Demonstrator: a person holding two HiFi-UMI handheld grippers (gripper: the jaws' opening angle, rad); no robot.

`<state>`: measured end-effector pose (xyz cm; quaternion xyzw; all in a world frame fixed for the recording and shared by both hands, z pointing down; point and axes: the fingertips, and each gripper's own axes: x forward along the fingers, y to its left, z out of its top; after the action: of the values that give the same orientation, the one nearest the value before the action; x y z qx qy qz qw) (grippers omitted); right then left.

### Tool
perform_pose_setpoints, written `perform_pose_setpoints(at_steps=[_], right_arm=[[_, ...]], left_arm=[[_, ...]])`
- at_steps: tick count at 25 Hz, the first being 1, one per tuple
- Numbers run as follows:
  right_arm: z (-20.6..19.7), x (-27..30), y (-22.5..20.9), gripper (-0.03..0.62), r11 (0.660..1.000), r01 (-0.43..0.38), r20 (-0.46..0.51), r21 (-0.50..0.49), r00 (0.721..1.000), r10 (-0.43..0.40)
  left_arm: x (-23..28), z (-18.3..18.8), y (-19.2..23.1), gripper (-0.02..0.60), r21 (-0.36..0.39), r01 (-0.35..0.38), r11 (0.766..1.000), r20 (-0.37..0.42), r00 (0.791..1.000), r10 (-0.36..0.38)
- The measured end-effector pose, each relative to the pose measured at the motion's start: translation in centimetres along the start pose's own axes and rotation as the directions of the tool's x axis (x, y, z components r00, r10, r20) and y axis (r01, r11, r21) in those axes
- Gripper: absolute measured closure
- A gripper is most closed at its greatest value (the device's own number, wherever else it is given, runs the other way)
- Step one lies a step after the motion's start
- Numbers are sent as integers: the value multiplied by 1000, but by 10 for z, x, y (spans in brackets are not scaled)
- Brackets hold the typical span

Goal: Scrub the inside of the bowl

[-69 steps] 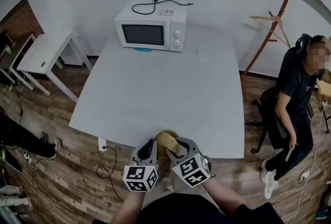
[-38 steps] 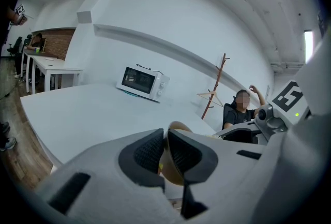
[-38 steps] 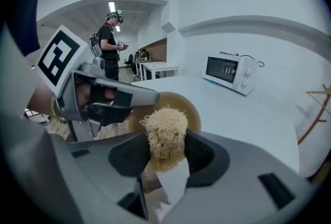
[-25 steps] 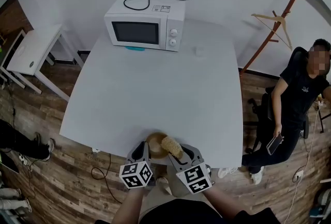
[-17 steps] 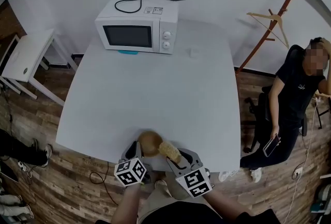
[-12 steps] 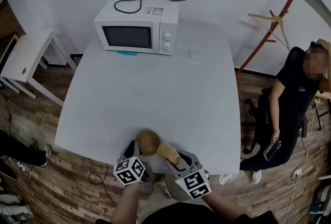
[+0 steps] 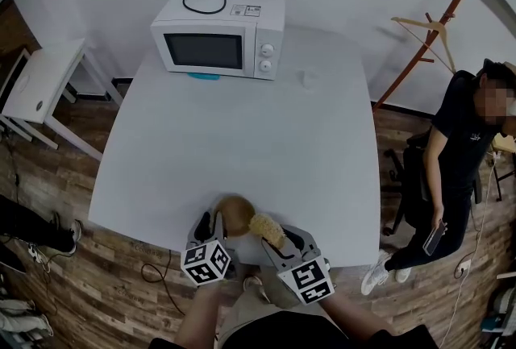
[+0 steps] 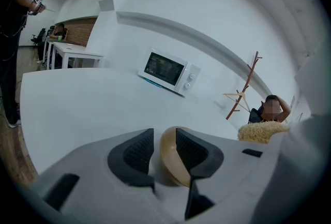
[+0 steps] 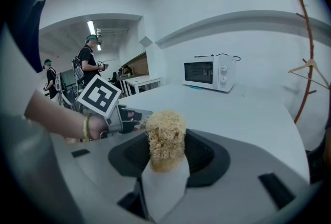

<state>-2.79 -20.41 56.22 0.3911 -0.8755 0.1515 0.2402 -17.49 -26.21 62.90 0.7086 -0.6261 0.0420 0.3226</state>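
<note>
A small brown bowl (image 7: 233,214) is held over the near edge of the white table (image 7: 242,138). My left gripper (image 7: 216,224) is shut on the bowl's rim (image 8: 173,158), one pad on each side of its wall. Just right of it, my right gripper (image 7: 272,233) is shut on a straw-coloured loofah scrubber (image 7: 267,229). That scrubber (image 9: 165,139) stands up between the right jaws. Its tip lies beside the bowl's right edge; whether they touch cannot be told. The scrubber (image 8: 261,132) also shows at the right of the left gripper view.
A white microwave (image 7: 219,41) with a black cord on top stands at the table's far end. A small white side table (image 7: 36,85) is at the left. A person in black (image 7: 468,154) sits at the right beside a red coat stand (image 7: 435,25).
The bowl has tipped from facing up to lying on its side in the left gripper. Both grippers have stayed at the table's near edge while the head view shifted slightly.
</note>
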Motion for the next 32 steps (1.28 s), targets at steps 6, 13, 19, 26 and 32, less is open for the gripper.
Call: perform_pose_setpoints(at_steps=[6,13,19,26,32], right_arm=[[2,-5,7,416,999,14,33,29,999,-15],[8,-14,17,416,998,35,91,58,995,-40],[14,-26,33,416,997,22,133,74,991,-32],[16,-45,45,416,996,16,175,85,984,-31],[14,-60,49,416,995,20,208,94,977,-40]], left_arm=[[-29,10,-6,479,18,15,1000,34,999,-16],[-59,19,-16,546,55,41,998,71,996,-45],[-81,20,-28,563,64,75,995,85,993,-80],[-106,17,-44,563,99,103,990,92,989,-112],[-124,12,-61,563,128,136,983,96,984,-148]])
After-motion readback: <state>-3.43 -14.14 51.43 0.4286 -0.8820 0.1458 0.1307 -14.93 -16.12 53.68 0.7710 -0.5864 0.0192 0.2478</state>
